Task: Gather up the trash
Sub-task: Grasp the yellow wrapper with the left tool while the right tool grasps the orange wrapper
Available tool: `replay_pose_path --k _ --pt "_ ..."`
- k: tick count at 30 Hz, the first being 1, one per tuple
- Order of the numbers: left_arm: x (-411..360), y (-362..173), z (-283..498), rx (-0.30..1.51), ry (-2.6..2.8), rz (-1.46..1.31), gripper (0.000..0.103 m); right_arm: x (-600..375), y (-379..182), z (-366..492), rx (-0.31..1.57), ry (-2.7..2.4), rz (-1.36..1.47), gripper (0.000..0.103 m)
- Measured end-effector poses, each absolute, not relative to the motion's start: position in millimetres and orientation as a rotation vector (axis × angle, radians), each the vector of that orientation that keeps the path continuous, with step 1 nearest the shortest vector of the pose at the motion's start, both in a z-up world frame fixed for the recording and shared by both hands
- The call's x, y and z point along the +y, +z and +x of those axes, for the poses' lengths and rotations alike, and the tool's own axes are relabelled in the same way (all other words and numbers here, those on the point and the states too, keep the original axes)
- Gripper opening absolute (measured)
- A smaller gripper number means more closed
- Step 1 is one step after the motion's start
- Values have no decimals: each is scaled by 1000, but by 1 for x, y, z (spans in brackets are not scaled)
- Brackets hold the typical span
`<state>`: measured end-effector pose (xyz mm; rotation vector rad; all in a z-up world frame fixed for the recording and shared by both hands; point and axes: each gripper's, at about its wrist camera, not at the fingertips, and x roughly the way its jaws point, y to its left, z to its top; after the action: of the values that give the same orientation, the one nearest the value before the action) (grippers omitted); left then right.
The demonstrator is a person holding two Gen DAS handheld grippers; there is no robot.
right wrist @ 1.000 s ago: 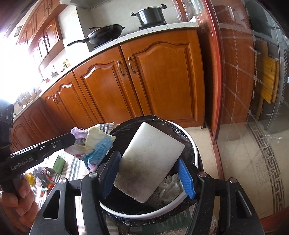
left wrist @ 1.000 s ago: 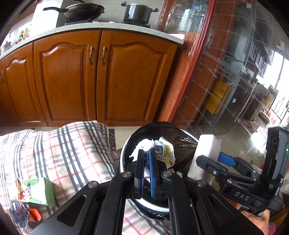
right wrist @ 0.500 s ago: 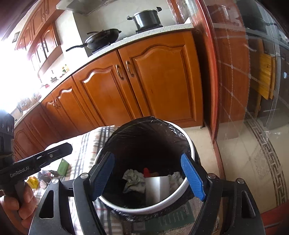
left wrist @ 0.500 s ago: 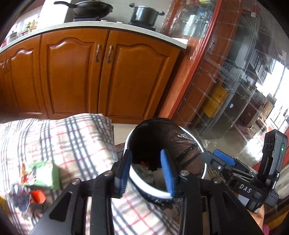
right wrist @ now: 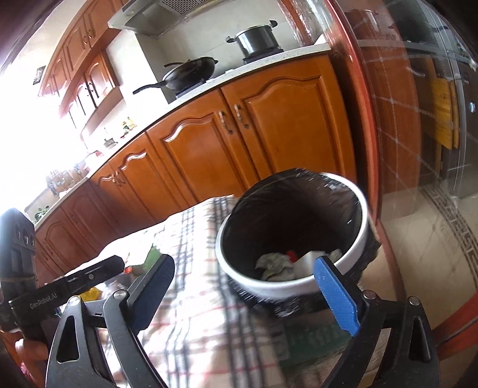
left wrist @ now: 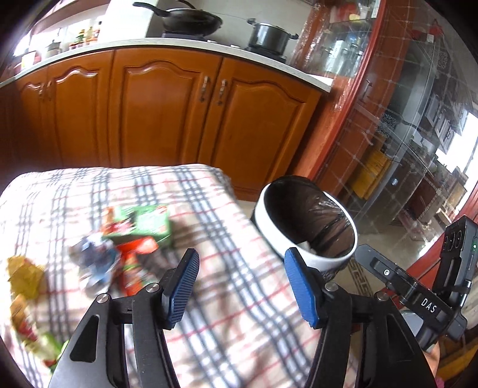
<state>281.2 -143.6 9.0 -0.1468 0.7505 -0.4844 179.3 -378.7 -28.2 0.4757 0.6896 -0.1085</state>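
Trash (left wrist: pixel 134 229) lies scattered on the checked tablecloth (left wrist: pixel 239 298), toward the table's left side in the left wrist view: a green carton (left wrist: pixel 149 222), a red wrapper (left wrist: pixel 134 259) just below it, a crumpled bluish piece (left wrist: pixel 95 259) beside that, and yellow scraps (left wrist: pixel 22 276) close to the left edge. All of it is blurred, so the labels cannot be read. Off the table's far right corner stands the white bin (left wrist: pixel 322 262) with its black liner (left wrist: pixel 316 215), and down inside it sit crumpled paper (right wrist: pixel 273 264), a white block (right wrist: pixel 309 259) and a bit of red (right wrist: pixel 291 254).

Left gripper (left wrist: pixel 242 286) hovers over the cloth, blue pads apart with nothing between them; its jaws have just been opening. Right gripper (right wrist: pixel 243 286) is spread wide at the bin's near rim, also empty, and its jaws have just been opening too. Its right pad (right wrist: pixel 336 295) overlaps the bin's rim in the picture; whether it touches, I cannot tell.

Behind the table run the wooden cabinets (left wrist: pixel 167 110), with a wok (left wrist: pixel 191 21) and a lidded pot (left wrist: pixel 270 34) up on the counter.
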Motion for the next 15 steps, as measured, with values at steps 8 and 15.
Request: replay_pose_path --k 8,15 --pt "-86 19 236 735 -413 -183 59 -328 -28 176 711 -20 470 95" --pt "-37 29 209 719 -346 -200 59 -292 -28 181 738 52 446 95"
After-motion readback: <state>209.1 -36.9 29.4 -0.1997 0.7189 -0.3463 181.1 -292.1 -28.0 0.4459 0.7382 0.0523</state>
